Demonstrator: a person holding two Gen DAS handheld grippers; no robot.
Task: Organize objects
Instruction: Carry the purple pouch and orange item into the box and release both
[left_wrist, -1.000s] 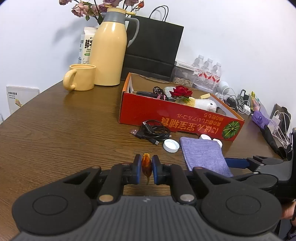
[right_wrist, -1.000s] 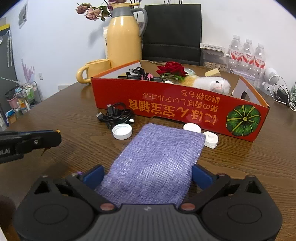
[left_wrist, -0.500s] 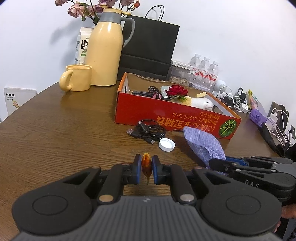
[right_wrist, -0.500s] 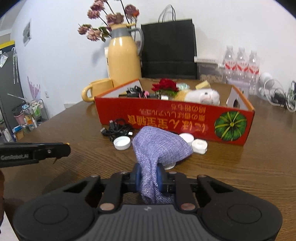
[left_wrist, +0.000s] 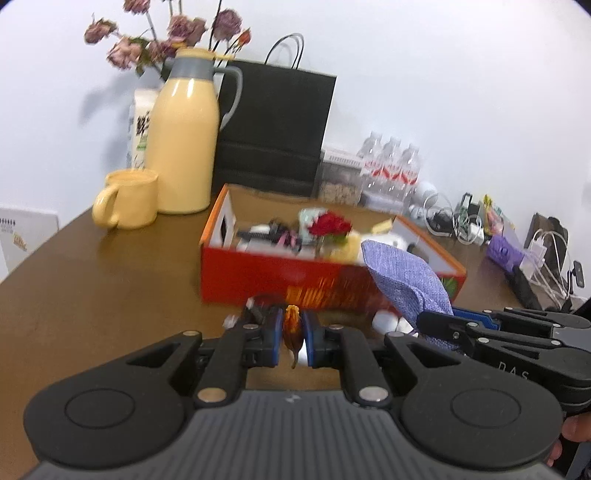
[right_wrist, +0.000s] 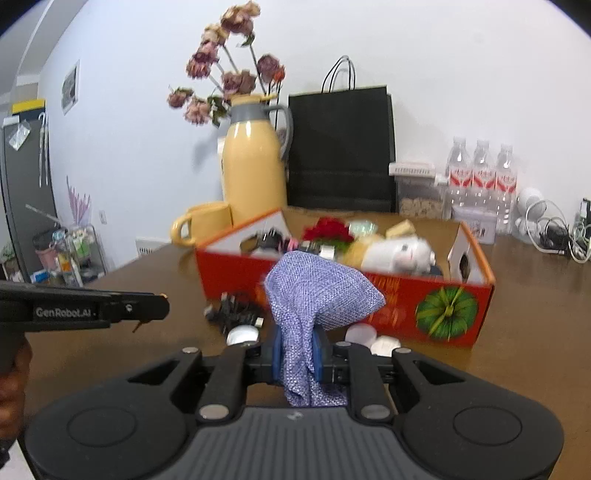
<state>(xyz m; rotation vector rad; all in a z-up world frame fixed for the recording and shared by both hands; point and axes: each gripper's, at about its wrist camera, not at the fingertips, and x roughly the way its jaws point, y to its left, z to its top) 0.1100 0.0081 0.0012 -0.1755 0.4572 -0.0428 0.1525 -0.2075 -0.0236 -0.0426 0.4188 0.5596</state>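
While the right tongs (right_wrist: 297, 360) pinch the purple cloth (right_wrist: 317, 295) and the left tongs (left_wrist: 293, 336) clamp a small orange piece (left_wrist: 291, 326), hanging folds may snag the red box (right_wrist: 476, 258) rim.

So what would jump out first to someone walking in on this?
Probably the purple cloth, bunched and pinched in the right tongs, hanging in front of the red box full of odds and ends. Behind it on the brown table stands a tall yellow jug with dried flowers.

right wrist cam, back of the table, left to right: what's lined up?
Yellow ceramic mug → tall yellow thermos jug with grey collar → black paper shopping bag → three clear water bottles with red labels → tangle of white cables.
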